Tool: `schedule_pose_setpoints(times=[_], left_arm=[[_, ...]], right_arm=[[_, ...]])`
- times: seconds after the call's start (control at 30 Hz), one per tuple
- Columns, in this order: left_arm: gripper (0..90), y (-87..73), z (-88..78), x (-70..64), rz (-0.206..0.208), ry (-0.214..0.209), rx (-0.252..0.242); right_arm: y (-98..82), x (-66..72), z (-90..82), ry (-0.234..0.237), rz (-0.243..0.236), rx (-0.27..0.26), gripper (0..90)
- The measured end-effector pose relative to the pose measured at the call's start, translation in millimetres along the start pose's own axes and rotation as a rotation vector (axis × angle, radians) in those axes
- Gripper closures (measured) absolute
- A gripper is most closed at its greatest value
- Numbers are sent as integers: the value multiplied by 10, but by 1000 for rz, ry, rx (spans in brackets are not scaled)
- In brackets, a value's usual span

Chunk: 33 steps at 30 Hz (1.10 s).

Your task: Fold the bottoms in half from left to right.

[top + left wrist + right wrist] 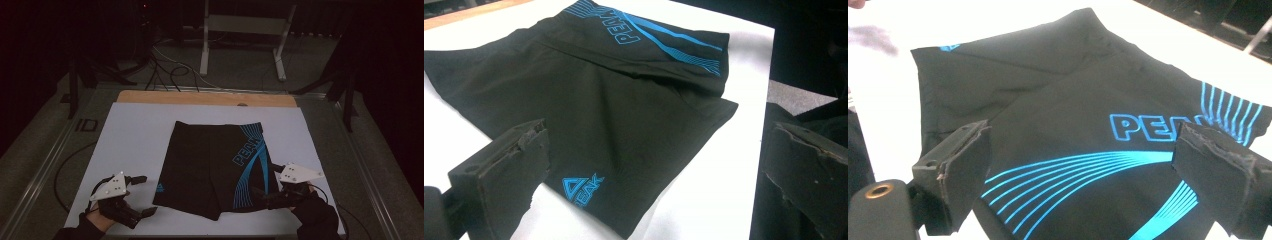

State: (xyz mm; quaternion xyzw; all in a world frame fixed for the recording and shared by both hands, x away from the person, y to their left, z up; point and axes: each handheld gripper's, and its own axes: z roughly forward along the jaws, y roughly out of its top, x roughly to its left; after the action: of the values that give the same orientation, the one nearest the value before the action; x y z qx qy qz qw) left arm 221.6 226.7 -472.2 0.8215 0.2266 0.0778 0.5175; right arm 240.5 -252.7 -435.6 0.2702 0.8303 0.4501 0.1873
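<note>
Black shorts [212, 167] lying flat near the middle of the white sheet [135, 135] on the counter [205, 98], waistband toward the far edge, leg openings toward the near edge. Blue curved stripes and blue lettering down the right leg; a small blue logo near the hem of the left leg.

Left hand-held gripper [142, 195] low over the sheet, just beside the left leg's hem, near the logo. Jaws spread wide, nothing between them. From the left gripper view, shorts [624, 115] straight ahead between the two jaws, logo close to the left jaw, fabric not touched as far as can be told.

Right hand-held gripper [262, 192] at the right leg's hem, beside the blue stripes. Jaws wide apart here too. From the right gripper view, striped part of the shorts [1083, 165] between and under the jaws; whether either jaw touches the cloth cannot be told. Nothing clamped.

Gloved hands at the near edge behind each gripper. Cables [170, 70] on the floor beyond the counter.
</note>
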Motion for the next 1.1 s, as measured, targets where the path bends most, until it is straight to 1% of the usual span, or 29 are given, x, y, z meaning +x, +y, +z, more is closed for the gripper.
schedule_pose_setpoints(times=[0.1,0.17,0.2,0.4,0.47,0.53,0.63,0.67,0.7,0.83,0.87,0.97,1.0,1.1], left_arm=[[0,6,0,-4,2,-2,-3],[0,6,0,-5,2,-2,-3],[0,7,2,-7,3,-4,-1],[0,4,12,-7,-4,-6,-1],[0,0,12,-4,-7,-8,-2],[0,-6,12,2,-10,-6,-3],[0,-13,16,8,-11,-3,1],[0,-15,18,8,-12,-4,0],[0,-15,19,8,-12,-4,1],[0,-21,19,10,-15,-3,2],[0,-24,18,13,-17,-4,2],[0,-29,18,18,-18,-2,3],[0,-33,24,17,-19,-4,4],[0,-40,36,16,-22,-5,11]], right_arm=[[51,-35,9,3,-9,-3,92],[51,-35,9,3,-9,-3,92],[100,-57,27,9,-15,-1,91],[171,-84,78,22,-12,-6,91],[215,-103,125,29,-20,-4,92],[232,-103,142,30,-16,-4,91],[298,-129,212,44,-21,-15,91],[298,-129,212,44,-21,-15,91],[330,-134,253,46,-26,-14,91],[376,-146,310,52,-31,-14,91],[406,-153,346,52,-33,-16,92],[422,-154,363,52,-33,-16,91],[466,-172,413,53,-41,-18,91],[514,-196,457,61,-45,-22,91]])
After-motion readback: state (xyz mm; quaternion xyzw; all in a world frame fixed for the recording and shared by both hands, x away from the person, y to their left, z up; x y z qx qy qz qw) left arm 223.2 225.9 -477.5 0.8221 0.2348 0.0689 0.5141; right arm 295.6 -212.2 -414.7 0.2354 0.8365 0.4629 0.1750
